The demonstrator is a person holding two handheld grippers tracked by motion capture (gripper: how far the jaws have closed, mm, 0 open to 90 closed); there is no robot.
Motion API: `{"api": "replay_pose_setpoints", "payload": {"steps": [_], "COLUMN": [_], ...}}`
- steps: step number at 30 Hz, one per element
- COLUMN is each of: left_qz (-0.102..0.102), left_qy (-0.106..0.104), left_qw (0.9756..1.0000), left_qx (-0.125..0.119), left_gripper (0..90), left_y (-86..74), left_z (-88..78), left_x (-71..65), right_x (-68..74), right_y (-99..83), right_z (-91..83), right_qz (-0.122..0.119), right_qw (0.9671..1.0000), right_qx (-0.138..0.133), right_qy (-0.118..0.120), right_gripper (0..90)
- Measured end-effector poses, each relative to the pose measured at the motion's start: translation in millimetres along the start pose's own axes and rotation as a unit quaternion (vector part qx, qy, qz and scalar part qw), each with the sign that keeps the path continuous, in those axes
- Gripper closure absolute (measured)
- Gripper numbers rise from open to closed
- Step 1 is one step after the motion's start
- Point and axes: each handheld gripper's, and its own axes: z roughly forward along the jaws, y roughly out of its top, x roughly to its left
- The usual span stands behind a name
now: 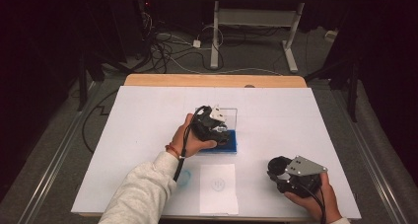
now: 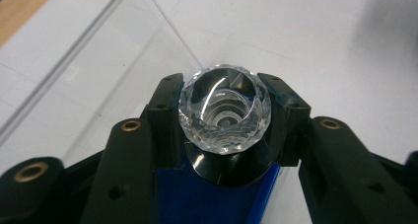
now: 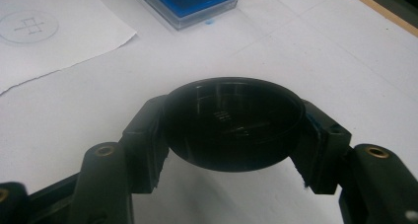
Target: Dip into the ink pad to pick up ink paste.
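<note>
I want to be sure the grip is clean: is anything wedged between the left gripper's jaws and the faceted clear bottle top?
Nothing visible: in the left gripper view, the left gripper has both jaws directly against the faceted clear top.

We count two grippers (image 1: 223,130) (image 1: 277,170), one crystal knob (image 2: 225,110), one black cap (image 3: 232,123), one blue-lined clear box (image 1: 230,144) (lid up), one paper sheet (image 1: 218,187).
</note>
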Motion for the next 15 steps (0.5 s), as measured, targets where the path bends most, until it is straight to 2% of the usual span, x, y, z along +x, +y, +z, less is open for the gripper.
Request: {"api": "replay_pose_setpoints", "payload": {"steps": [5, 10, 15], "left_qz": [-0.004, -0.007, 0.004], "left_qy": [-0.007, -0.001, 0.007], "left_qw": [0.9999, 0.9999, 1.0], "left_qx": [0.008, 0.01, 0.006], "left_gripper": [54.5, 54.5, 54.5], "left_y": [-6.6, -11.4, -13.4], "left_z": [4.7, 8.3, 9.6], "left_x": [-0.3, -0.9, -3.4], "right_x": [-0.2, 0.3, 1.5], "right_y": [-0.3, -0.2, 0.1], "right_z": [0.3, 0.7, 1.0], "right_qz": [-0.001, 0.0, 0.0], "right_qw": [1.0, 1.0, 1.0], "right_qx": [0.001, 0.003, 0.004], "right_qy": [0.002, 0.001, 0.003], "right_gripper": [38.2, 38.2, 38.2]}}
